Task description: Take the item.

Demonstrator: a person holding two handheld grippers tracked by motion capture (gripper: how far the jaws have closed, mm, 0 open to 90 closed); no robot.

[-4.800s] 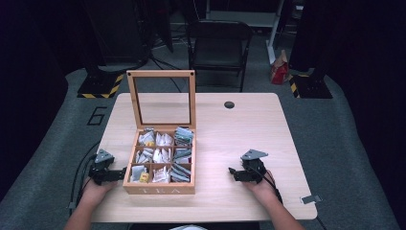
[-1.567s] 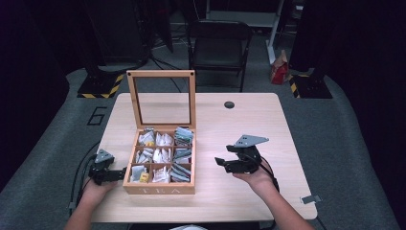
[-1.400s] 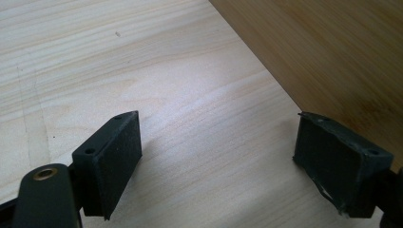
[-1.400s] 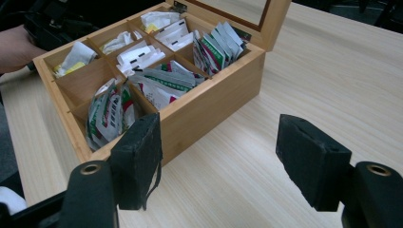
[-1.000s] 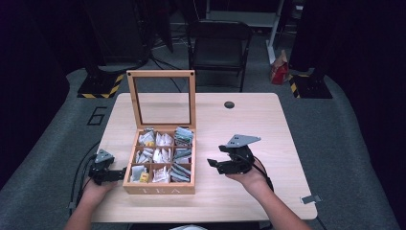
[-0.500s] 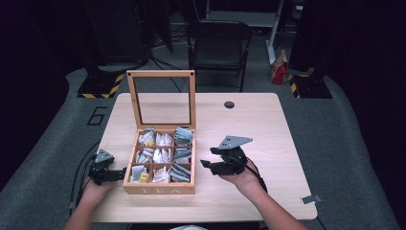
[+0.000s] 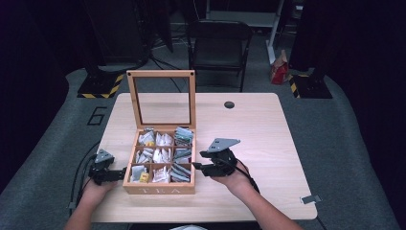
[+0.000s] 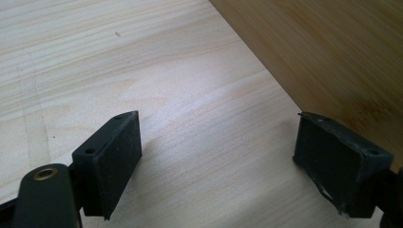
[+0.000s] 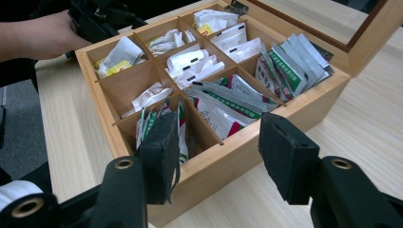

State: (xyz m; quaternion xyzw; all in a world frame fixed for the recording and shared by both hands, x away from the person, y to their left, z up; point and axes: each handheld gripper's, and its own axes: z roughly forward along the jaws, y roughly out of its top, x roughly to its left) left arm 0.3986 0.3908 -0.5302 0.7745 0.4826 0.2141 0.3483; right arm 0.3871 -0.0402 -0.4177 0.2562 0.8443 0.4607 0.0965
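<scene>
Wooden tea box (image 7: 160, 184) standing on the table (image 7: 268, 139) toward its near left, glass-paned lid (image 7: 162, 98) raised upright at the back; "TEA" lettered on the front wall; interior split into a grid of compartments packed with paper tea packets (image 9: 280, 59), white ones and green-printed ones.

From the right gripper view, packets legible in green and red print, and the far hand (image 9: 40, 35) beside the box's opposite wall; right gripper (image 9: 218, 149) held just at the box's side wall, jaws spread wide, nothing between.

From the left gripper view, left gripper (image 8: 216, 156) low over bare tabletop, jaws apart and empty, one pad just beside the box's wooden side.
</scene>
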